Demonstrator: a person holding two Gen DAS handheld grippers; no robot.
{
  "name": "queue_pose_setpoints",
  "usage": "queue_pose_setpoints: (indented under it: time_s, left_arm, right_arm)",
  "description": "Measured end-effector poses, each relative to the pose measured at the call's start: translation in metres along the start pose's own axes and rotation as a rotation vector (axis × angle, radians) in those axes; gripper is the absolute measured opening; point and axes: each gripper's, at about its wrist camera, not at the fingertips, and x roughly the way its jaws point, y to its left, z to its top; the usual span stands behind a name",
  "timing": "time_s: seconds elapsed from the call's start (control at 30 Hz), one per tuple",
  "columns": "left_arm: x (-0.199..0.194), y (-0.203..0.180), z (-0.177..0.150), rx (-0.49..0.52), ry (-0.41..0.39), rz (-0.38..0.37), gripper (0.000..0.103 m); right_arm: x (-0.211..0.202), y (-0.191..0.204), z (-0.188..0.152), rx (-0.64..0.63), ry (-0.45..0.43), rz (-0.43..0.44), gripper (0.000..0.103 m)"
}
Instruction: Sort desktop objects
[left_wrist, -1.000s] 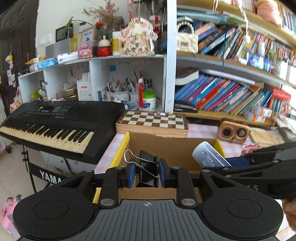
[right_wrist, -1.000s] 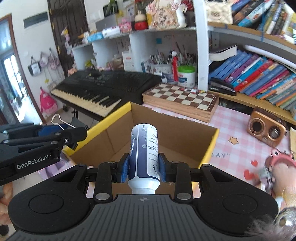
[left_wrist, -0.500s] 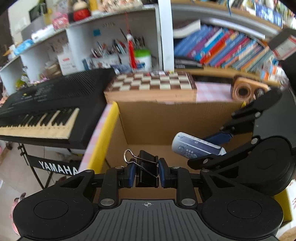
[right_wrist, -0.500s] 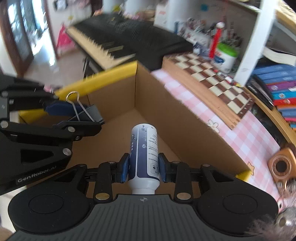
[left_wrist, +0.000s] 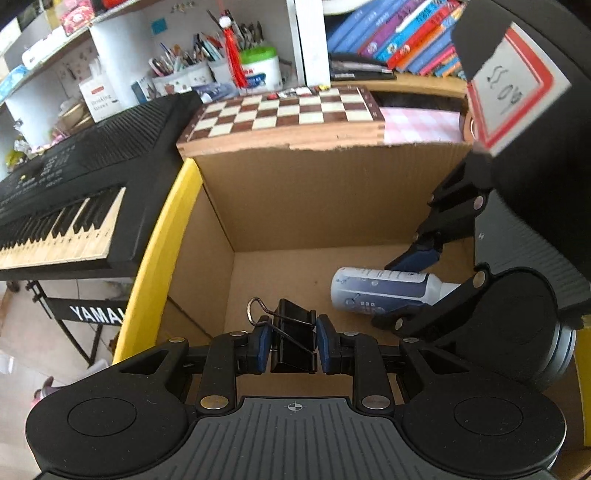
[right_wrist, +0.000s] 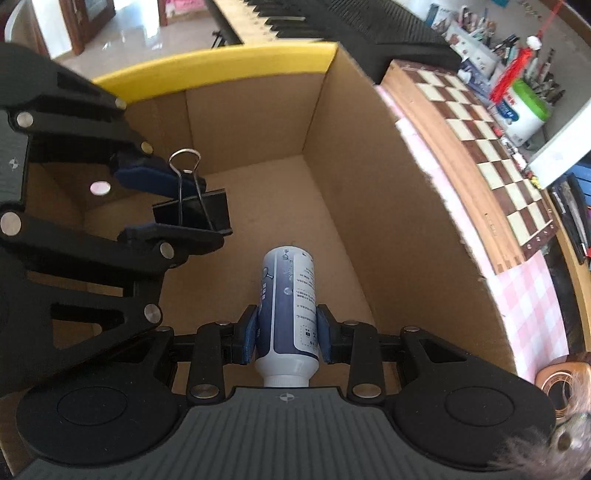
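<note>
Two hand-held grippers reach into one cardboard box (left_wrist: 325, 199) with a yellow rim. From the left wrist view, we see our left hand-held gripper (left_wrist: 293, 343) at lower centre clamped on a black binder clip (left_wrist: 295, 341), its wire loop pointing upper left. At right, the right hand-held gripper (left_wrist: 410, 291) grips a white and blue bottle (left_wrist: 380, 291) lying sideways above the box floor. A chessboard (left_wrist: 284, 110) and a keyboard (left_wrist: 62, 199) sit beyond the box.

From the right wrist view, our right hand-held gripper (right_wrist: 286, 334) at lower centre pinches the bottle (right_wrist: 288, 306), cap toward the camera. At left, the left hand-held gripper (right_wrist: 166, 206) holds the clip (right_wrist: 194, 214) inside the box (right_wrist: 369, 192).
</note>
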Motion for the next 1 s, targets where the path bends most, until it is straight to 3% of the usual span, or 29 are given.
queue_pose_setpoints:
  time_s: [0.33, 0.4, 0.5, 0.67, 0.87, 1.0]
  left_arm:
    - [0.001, 0.004, 0.002, -0.03, 0.014, 0.002, 0.03]
    - [-0.004, 0.005, 0.0, -0.043, -0.013, 0.029, 0.036]
    - [-0.015, 0.011, -0.001, -0.079, -0.055, 0.03, 0.044]
    - [-0.046, 0.016, 0.0, -0.118, -0.164, 0.024, 0.067]
    - [-0.081, 0.01, -0.001, -0.111, -0.282, 0.013, 0.08]
    - [-0.106, 0.009, -0.008, -0.14, -0.349, 0.013, 0.082]
  right_arm:
    - [-0.001, -0.001, -0.005, 0.006, -0.003, 0.01, 0.031]
    - [-0.005, -0.002, -0.007, 0.021, -0.028, -0.002, 0.041]
    - [-0.017, -0.003, -0.013, 0.041, -0.094, -0.023, 0.051]
    - [-0.049, -0.018, -0.016, 0.161, -0.203, -0.066, 0.051]
    - [-0.103, -0.02, -0.04, 0.309, -0.369, -0.118, 0.051]
    - [-0.131, -0.016, -0.057, 0.399, -0.453, -0.167, 0.051]
